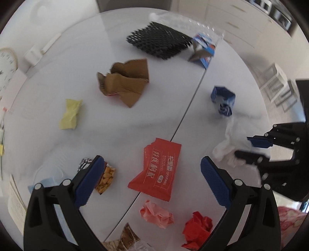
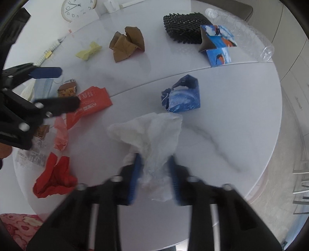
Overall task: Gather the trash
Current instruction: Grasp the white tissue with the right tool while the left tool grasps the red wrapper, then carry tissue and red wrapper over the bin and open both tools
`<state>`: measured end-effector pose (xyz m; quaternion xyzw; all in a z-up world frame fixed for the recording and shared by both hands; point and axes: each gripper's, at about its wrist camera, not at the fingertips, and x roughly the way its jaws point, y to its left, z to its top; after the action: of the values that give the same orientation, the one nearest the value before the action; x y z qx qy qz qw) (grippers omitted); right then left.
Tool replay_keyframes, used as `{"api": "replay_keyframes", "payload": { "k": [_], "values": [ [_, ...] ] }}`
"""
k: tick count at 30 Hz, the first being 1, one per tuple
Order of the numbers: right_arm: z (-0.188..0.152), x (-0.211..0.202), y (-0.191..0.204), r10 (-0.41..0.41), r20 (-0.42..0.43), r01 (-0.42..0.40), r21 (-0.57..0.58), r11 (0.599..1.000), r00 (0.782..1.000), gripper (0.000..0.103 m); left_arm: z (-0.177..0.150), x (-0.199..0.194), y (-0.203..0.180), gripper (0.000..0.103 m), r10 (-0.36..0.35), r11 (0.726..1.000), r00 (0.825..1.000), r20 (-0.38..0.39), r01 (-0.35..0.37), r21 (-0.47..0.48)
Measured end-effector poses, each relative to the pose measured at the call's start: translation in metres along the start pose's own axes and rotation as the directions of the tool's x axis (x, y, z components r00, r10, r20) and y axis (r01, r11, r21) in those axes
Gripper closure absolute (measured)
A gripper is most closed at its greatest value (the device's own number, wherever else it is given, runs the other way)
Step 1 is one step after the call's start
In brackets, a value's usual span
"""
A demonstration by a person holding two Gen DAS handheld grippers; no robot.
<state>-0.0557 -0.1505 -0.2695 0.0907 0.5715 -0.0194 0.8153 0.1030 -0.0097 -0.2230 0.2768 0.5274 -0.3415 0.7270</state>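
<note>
My right gripper is shut on a crumpled white tissue, which bulges out between its blue pads just above the round white table. It shows from the side in the left wrist view with the tissue. My left gripper is open and empty, hovering over a red snack wrapper; it also shows in the right wrist view. A snack bag of orange crackers lies under its left finger.
Scattered trash: brown paper, yellow paper, black foam mesh, blue cartons, pink paper, red paper, a clear plastic bottle. A clock stands beyond the table.
</note>
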Motion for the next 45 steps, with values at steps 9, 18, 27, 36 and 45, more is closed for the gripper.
{"api": "replay_keyframes", "payload": {
  "k": [9, 18, 27, 36, 45],
  "values": [
    [-0.013, -0.042, -0.031, 0.02, 0.058, -0.028, 0.14, 0.99, 0.998, 0.09, 0.001, 0.021, -0.002, 0.032, -0.052, 0.998, 0.997, -0.053, 0.054, 0.042],
    [-0.026, -0.088, -0.087, -0.022, 0.138, -0.025, 0.328, 0.944, 0.99, 0.091, -0.003, 0.025, 0.006, 0.061, -0.063, 0.998, 0.996, -0.065, 0.064, 0.015],
    [-0.053, -0.115, -0.159, -0.167, 0.155, 0.07, 0.494, 0.867, 0.974, 0.09, 0.0, 0.008, 0.005, 0.069, -0.07, 0.997, 0.998, -0.007, 0.07, 0.02],
    [-0.078, -0.074, -0.2, -0.157, 0.077, 0.088, 0.557, 0.826, 0.985, 0.09, 0.016, -0.024, 0.007, 0.069, -0.106, 0.994, 0.993, 0.055, 0.108, -0.036],
    [-0.087, 0.003, -0.257, -0.067, -0.032, 0.073, 0.562, 0.824, 0.997, 0.088, 0.04, -0.069, -0.069, 0.069, -0.146, 0.986, 0.981, 0.128, 0.155, -0.063]
  ]
}}
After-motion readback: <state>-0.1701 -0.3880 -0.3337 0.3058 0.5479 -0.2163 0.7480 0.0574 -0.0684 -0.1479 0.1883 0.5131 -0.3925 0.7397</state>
